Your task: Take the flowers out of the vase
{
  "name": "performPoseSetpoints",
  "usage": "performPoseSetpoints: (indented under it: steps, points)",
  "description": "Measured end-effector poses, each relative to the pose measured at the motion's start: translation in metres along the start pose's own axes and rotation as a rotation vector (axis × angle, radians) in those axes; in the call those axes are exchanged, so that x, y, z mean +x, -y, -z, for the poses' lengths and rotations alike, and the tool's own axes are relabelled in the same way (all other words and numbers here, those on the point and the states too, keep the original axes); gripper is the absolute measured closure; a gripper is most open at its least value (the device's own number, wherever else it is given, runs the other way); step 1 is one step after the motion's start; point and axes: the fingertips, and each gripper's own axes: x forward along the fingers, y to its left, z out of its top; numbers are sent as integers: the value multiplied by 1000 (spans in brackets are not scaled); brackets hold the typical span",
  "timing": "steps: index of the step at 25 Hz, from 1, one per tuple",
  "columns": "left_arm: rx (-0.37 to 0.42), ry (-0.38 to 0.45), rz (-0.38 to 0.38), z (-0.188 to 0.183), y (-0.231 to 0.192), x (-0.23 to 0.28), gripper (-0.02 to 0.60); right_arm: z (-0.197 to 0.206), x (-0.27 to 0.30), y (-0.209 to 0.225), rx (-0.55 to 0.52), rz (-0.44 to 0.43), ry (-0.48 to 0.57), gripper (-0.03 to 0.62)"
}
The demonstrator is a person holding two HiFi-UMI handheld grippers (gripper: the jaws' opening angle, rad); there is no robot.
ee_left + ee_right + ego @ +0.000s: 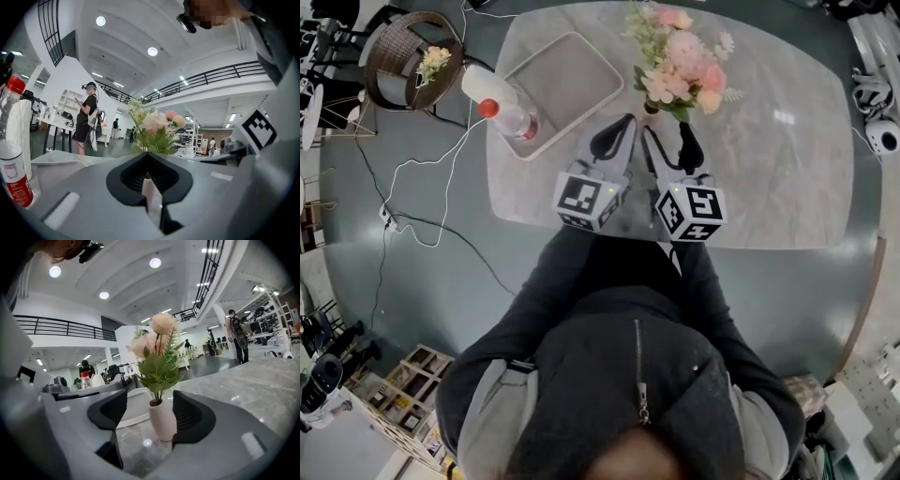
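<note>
Vase [162, 422] between parted right claw [151, 412]

The head view looks steeply down from above the person onto the table [769, 187]. Both gripper views sit low, near tabletop height, facing roughly level along their jaws. The right one sits closest to the flowers [157, 350], which all 3 views share.

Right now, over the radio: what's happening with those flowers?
Left gripper shut. Right gripper open, straddling the vase. Flowers not yet out of the vase. Bottle and tray off to the left, not in the way.
</note>
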Motion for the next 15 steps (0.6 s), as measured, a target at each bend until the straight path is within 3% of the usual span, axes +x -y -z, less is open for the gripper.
performPoseSetpoints:
  steps: [15]
  points:
    - [-51,-21,-29,11,-35,21,572,22,51,18,41,5,-97,278]
